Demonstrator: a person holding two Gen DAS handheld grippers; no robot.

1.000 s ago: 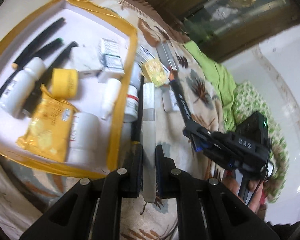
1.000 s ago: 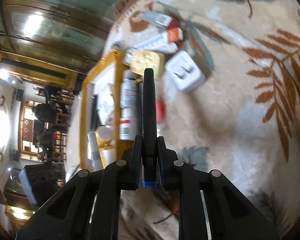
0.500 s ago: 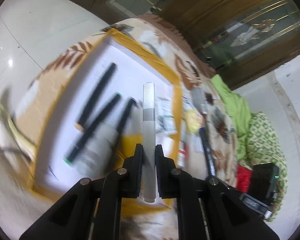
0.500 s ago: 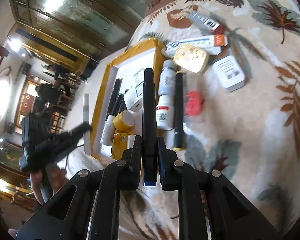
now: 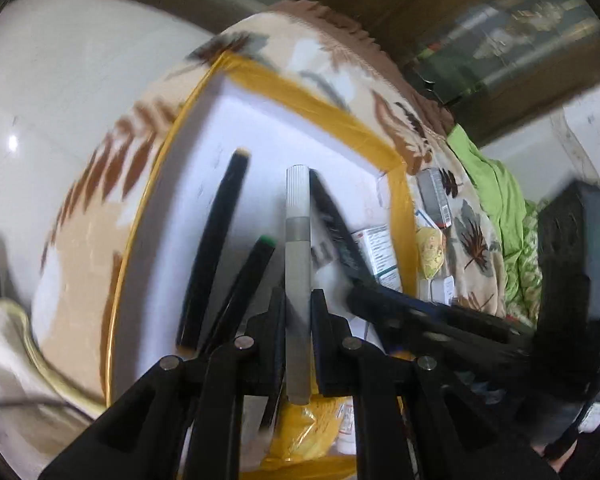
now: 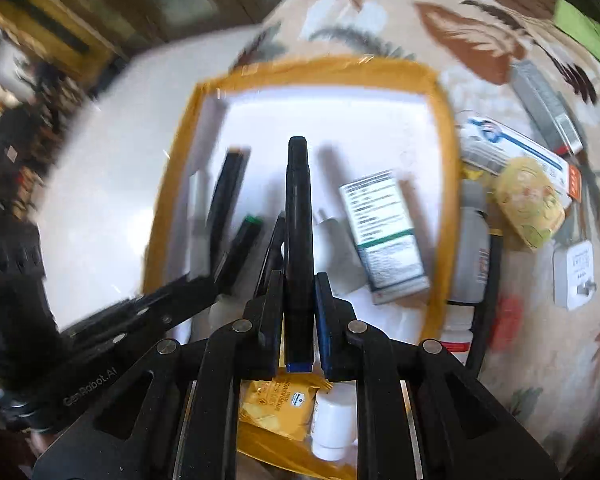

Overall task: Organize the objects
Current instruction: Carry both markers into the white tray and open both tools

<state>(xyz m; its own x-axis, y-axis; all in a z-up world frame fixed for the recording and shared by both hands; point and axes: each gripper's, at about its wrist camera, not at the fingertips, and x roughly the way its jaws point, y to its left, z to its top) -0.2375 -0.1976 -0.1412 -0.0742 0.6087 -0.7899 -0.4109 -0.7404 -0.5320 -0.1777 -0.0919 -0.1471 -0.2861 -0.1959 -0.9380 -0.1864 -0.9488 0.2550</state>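
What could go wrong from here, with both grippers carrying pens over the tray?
1. Both grippers crowd one spot: the left gripper with its grey pen and the right gripper with its black pen could collide.
2. The pens already lying in the tray sit just below; a dropped pen may land across them or knock them askew.

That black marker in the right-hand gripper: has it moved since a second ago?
Yes. The black marker, clamped in the right gripper, moved from over the blanket to above the yellow-rimmed tray.

Yellow packet [image 6: 278,404] partly hidden behind right hand-held gripper [image 6: 299,292].
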